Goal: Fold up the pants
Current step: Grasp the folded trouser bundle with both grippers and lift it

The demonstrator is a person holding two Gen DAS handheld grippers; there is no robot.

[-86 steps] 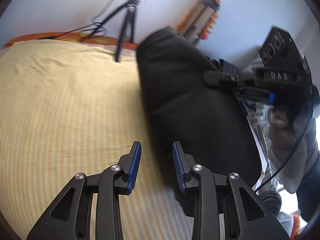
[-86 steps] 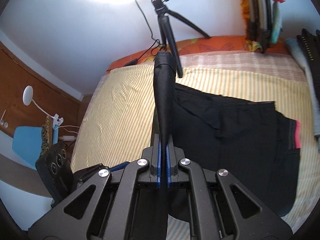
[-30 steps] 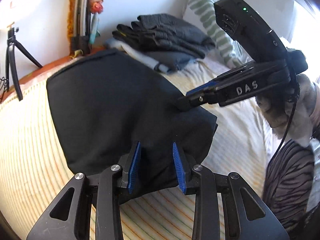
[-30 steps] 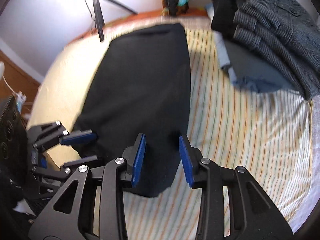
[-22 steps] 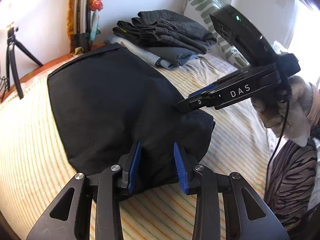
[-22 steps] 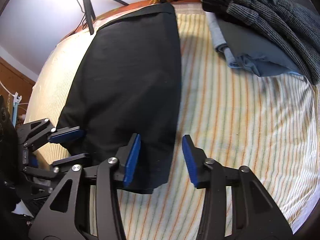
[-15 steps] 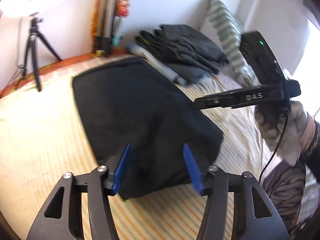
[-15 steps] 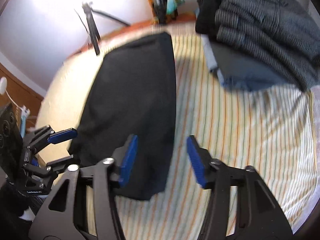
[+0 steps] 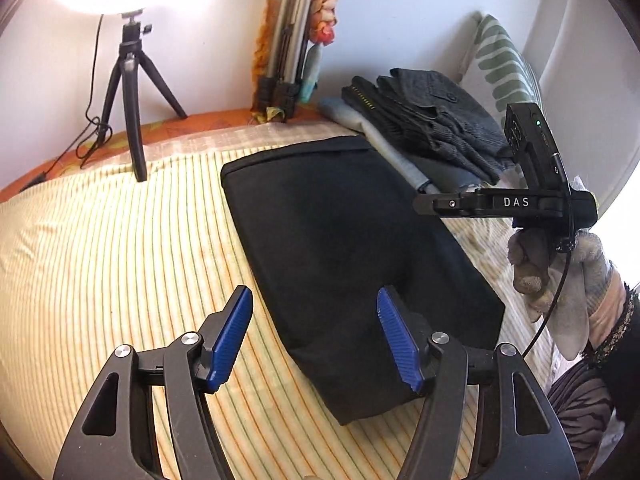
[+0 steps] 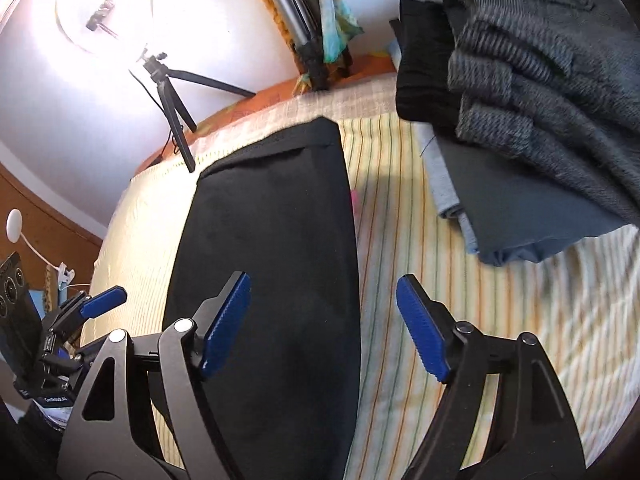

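Note:
The black pants (image 9: 344,248) lie folded flat in a long rectangle on the striped yellow bed sheet (image 9: 100,264). They also show in the right wrist view (image 10: 272,264). My left gripper (image 9: 314,340) is open and empty, raised above the near end of the pants. My right gripper (image 10: 322,326) is open and empty, above the pants' right edge. The right gripper also shows from the side in the left wrist view (image 9: 432,203). The left gripper shows at the left edge of the right wrist view (image 10: 94,308).
A stack of folded grey and dark clothes (image 9: 436,128) lies at the back right of the bed, right of the pants (image 10: 532,128). A small tripod with a ring light (image 9: 132,92) stands at the back left. A striped pillow (image 9: 508,68) leans behind the stack.
The right gripper let go of the pants, now folded flat on the bed. Both grippers have opened wide and lifted back from the near end.

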